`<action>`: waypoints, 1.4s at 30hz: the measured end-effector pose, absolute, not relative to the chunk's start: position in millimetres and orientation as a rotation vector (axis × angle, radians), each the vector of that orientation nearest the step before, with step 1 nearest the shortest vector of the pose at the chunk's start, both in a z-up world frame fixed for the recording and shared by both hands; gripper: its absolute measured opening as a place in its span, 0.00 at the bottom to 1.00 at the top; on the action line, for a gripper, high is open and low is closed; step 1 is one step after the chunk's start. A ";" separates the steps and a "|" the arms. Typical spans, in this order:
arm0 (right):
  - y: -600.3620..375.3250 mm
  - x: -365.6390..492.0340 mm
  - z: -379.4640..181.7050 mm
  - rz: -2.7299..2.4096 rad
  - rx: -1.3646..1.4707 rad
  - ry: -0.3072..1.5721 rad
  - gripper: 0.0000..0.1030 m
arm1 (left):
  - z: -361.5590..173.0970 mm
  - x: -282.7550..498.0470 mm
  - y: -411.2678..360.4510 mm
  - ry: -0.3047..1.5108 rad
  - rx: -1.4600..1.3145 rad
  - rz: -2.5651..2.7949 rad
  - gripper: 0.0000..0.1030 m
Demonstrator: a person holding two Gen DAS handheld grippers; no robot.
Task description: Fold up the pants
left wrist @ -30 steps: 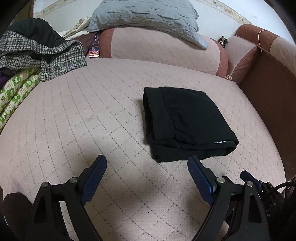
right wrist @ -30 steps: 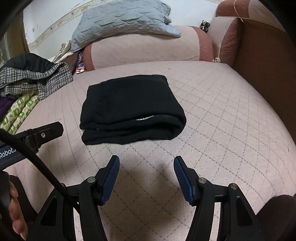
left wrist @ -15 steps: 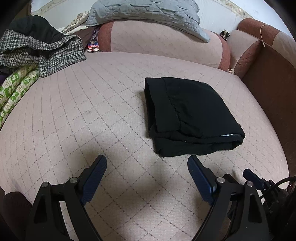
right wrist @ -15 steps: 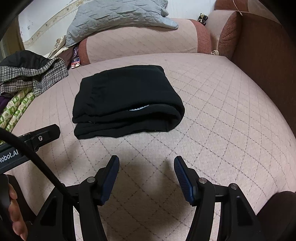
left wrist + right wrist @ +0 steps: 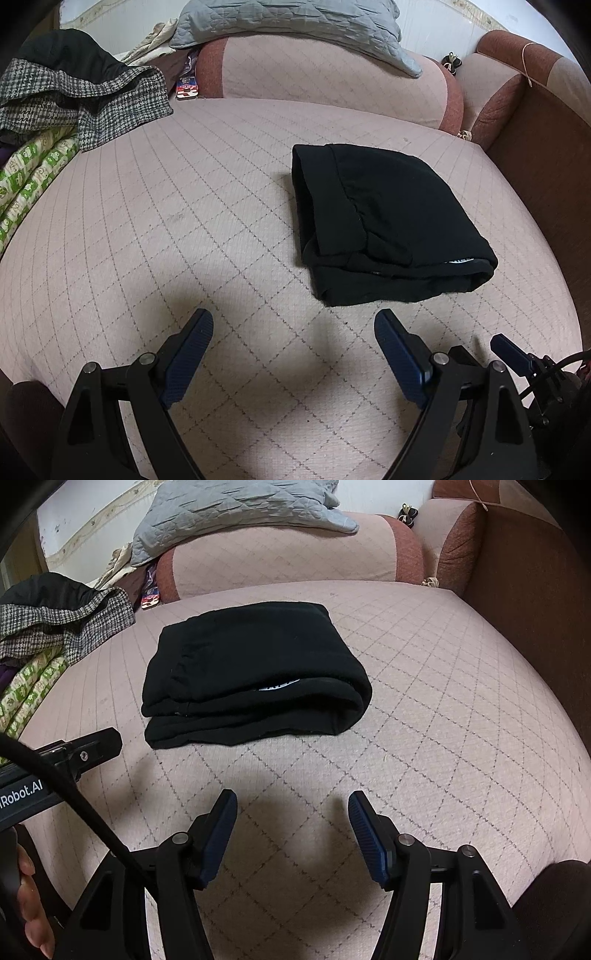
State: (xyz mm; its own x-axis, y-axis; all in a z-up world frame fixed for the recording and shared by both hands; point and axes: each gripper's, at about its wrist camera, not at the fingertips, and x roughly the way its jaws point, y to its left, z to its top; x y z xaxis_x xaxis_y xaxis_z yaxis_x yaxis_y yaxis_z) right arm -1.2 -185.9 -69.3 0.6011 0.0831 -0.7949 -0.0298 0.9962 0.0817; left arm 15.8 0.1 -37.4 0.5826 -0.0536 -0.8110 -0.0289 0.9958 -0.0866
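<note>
Bare cushion point(image 5: 155, 236) left of pants point(image 5: 384, 221) (clothes pile point(image 5: 74, 96) beyond).

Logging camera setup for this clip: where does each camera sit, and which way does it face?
Left wrist: on the left gripper, angled down at the sofa seat; black pants ahead-right; own open jaws show.
Right wrist: on the right gripper, angled down likewise; pants ahead-left; open jaws, left hand at lower left.
Shared: pants, grey pillow, checked coat.

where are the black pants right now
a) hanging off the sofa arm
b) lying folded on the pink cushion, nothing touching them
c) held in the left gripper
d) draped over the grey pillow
b: the black pants lie in a folded stack on the pink cushion, clear of both open grippers.
</note>
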 end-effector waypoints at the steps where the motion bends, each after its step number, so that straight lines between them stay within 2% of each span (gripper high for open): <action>1: -185.9 -0.9 -69.4 0.065 0.062 0.925 0.65 | -37.4 15.8 0.0 0.949 -0.095 -0.015 0.86; 15: -189.2 1.5 -67.3 0.060 0.064 0.917 0.66 | -42.1 18.4 4.4 0.960 -0.104 -0.015 0.86; 20: -212.7 6.4 -30.1 0.070 0.108 0.791 0.66 | -40.7 40.9 26.5 1.000 -0.291 -0.161 0.86; 22: -221.8 16.9 -16.8 0.063 0.102 0.760 0.70 | -44.9 59.5 37.3 1.031 -0.394 -0.231 0.86; 26: -247.2 58.5 -2.4 0.063 0.150 0.749 0.70 | -51.1 98.4 39.8 1.058 -0.395 -0.258 0.86; 33: -269.8 159.2 -36.5 0.195 0.251 0.909 0.70 | -76.5 146.9 26.7 1.148 -0.459 -0.356 0.86; 36: -269.8 194.5 -60.4 0.264 0.326 0.990 0.70 | -80.3 155.4 16.6 1.131 -0.434 -0.362 0.86; 38: -267.5 211.9 -76.3 0.313 0.377 1.039 0.70 | -80.8 162.5 9.9 1.125 -0.443 -0.398 0.90; 39: -265.1 221.1 -86.4 0.348 0.408 1.074 0.70 | -83.3 166.3 7.4 1.126 -0.464 -0.419 0.99; 42: -258.3 235.9 -100.3 0.404 0.471 1.090 0.72 | -87.1 176.3 3.0 1.124 -0.509 -0.425 1.00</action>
